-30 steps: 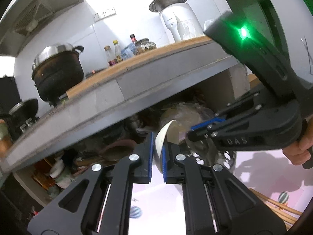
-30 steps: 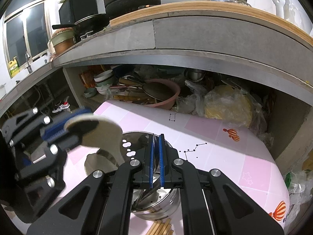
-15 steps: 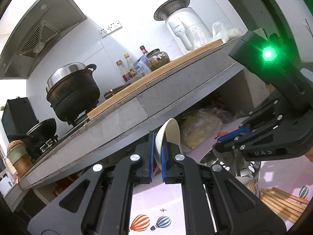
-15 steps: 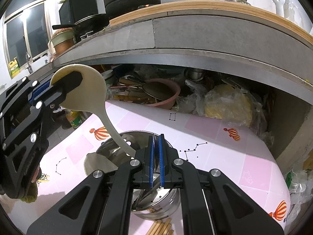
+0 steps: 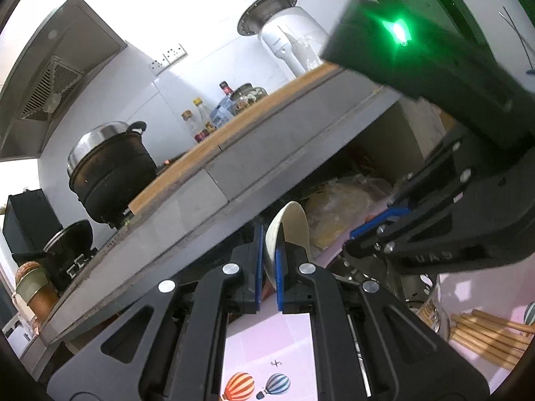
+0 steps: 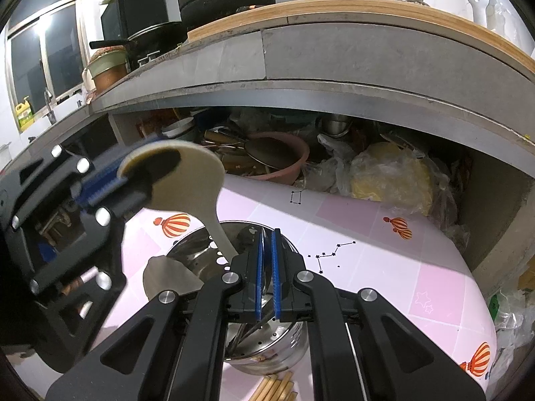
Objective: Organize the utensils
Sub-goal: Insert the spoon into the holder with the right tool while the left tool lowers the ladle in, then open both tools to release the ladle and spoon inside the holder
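My left gripper [image 5: 269, 234] is shut on the round head of a cream rice paddle [image 5: 291, 224]. In the right wrist view that gripper [image 6: 133, 170] hangs at the left, and the paddle [image 6: 187, 180] slants down with its handle inside the perforated steel utensil holder [image 6: 187, 257]. My right gripper [image 6: 266, 237] is shut at the holder's far rim, with a thin strip of steel wall between its pads. From the left wrist view the right gripper [image 5: 354, 237] sits over the holder [image 5: 421, 287]. Wooden chopsticks [image 5: 485, 337] lie beside the holder.
The holder stands on a pink cloth with balloon prints [image 6: 384, 267]. A grey counter slab [image 6: 334, 56] overhangs the table and carries a black pot [image 5: 107, 170] and bottles. Under it are a pink basin [image 6: 284, 163], bowls and plastic bags [image 6: 388, 177]. More chopsticks [image 6: 274, 387] lie near the front edge.
The left gripper lifted the paddle, then brought it back down a little and rolled it. The paddle's handle now points deeper into the holder. The right gripper has not moved.
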The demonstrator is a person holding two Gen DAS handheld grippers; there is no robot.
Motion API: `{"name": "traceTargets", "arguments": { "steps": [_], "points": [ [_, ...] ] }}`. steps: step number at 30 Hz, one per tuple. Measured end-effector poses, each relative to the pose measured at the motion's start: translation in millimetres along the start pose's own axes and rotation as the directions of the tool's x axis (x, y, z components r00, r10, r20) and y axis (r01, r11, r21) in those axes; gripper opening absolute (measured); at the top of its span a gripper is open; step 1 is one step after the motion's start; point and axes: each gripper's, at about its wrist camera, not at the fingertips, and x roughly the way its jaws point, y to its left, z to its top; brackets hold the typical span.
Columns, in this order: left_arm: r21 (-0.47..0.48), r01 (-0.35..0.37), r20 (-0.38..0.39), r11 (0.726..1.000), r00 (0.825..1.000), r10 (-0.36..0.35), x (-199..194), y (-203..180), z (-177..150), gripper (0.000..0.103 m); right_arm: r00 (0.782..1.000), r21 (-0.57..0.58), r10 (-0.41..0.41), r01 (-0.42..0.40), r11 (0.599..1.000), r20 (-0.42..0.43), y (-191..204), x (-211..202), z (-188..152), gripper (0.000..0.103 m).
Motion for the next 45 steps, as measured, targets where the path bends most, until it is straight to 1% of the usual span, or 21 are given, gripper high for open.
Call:
{"name": "traceTargets", "arguments": {
  "steps": [6,17,21,26,30,33,35,37,39,42,45],
  "points": [
    [-0.046,0.05,-0.047,0.998,0.998,-0.052,9.6,0.9,-11.7,0.005,1.0,0.003,0.004,-0.004,1.0,0.001,-0.4,0.6,-0.7,0.006],
    [-0.088,0.113,-0.062,0.99,0.991,-0.119,14.3,-0.3,-14.9,0.005,1.0,0.027,0.024,-0.023,0.999,-0.009,-2.6,3.2,-0.2,0.006],
    [-0.076,0.13,-0.067,0.989,0.989,-0.135,11.3,0.1,-14.4,0.005,1.0,0.027,0.025,-0.024,0.999,-0.011,-4.4,3.3,0.7,0.006],
    [-0.038,0.139,-0.08,0.99,0.987,-0.142,9.7,-0.2,-9.0,0.005,1.0,0.032,0.027,-0.027,0.999,-0.011,-4.4,3.5,1.0,0.006],
    [-0.051,0.163,-0.099,0.985,0.981,-0.168,16.2,3.7,-5.7,0.006,1.0,0.032,0.028,-0.027,0.999,-0.011,-4.0,3.3,1.1,0.006],
    [-0.079,0.189,-0.122,0.979,0.973,-0.198,25.0,8.1,-6.4,0.006,1.0,0.032,0.028,-0.027,0.999,-0.012,-3.7,3.2,1.1,0.006],
    [-0.097,0.204,-0.122,0.974,0.969,-0.215,28.1,10.3,-7.4,0.006,1.0,0.033,0.028,-0.028,0.999,-0.011,-4.1,3.2,1.2,0.006],
    [-0.091,0.202,-0.124,0.975,0.969,-0.213,28.8,9.6,-6.9,0.006,1.0,0.031,0.028,-0.028,0.999,-0.011,-4.5,3.5,1.6,0.006],
    [-0.101,0.213,-0.128,0.972,0.966,-0.225,28.3,10.7,-6.7,0.006,0.999,0.032,0.029,-0.029,0.999,-0.012,-4.5,3.5,1.6,0.006],
    [-0.08,0.221,-0.132,0.972,0.964,-0.23,28.6,10.1,-6.9,0.006,1.0,0.034,0.03,-0.029,0.999,-0.01,-4.7,3.5,1.4,0.006],
    [-0.079,0.232,-0.141,0.969,0.96,-0.242,31.1,11.4,-6.0,0.006,1.0,0.036,0.03,-0.029,0.999,-0.009,-4.5,3.2,1.6,0.006]
  ]
}}
